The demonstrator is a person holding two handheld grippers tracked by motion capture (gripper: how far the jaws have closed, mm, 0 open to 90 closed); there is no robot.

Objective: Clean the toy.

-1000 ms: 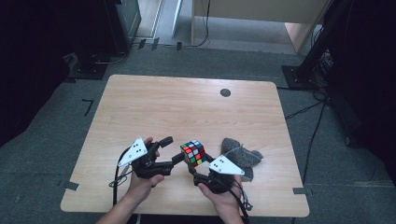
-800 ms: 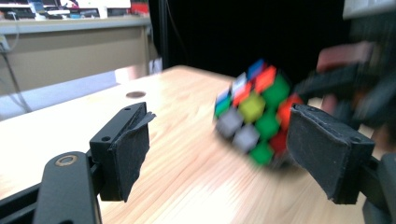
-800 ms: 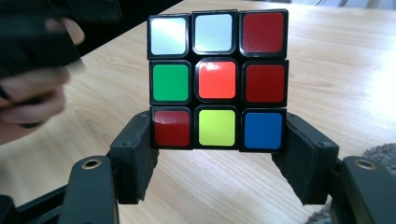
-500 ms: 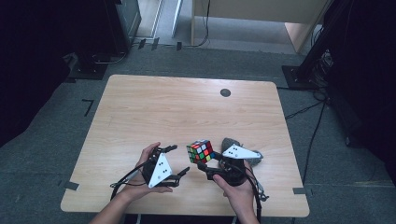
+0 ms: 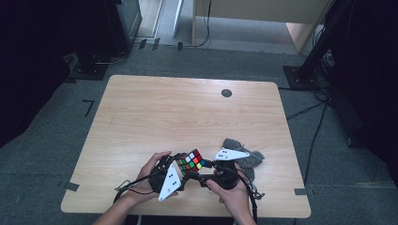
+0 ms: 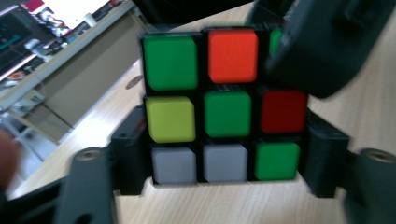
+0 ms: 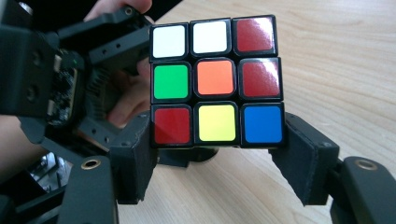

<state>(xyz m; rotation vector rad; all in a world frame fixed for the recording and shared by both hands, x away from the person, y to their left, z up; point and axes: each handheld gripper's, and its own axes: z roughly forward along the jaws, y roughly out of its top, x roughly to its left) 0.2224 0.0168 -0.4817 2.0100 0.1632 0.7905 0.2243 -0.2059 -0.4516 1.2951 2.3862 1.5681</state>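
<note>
Near the table's front edge, both grippers, left just closing, right, clamp the cube.

Light wooden table on grey carpet floor, dark surroundings.

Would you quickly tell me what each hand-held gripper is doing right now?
Left hand-held gripper: jaws have just been closing, now shut on the cube.
Right hand-held gripper: shut on the cube.

Dim high view, dark surroundings, soft blur in left gripper view, glossy sticker glare
</note>
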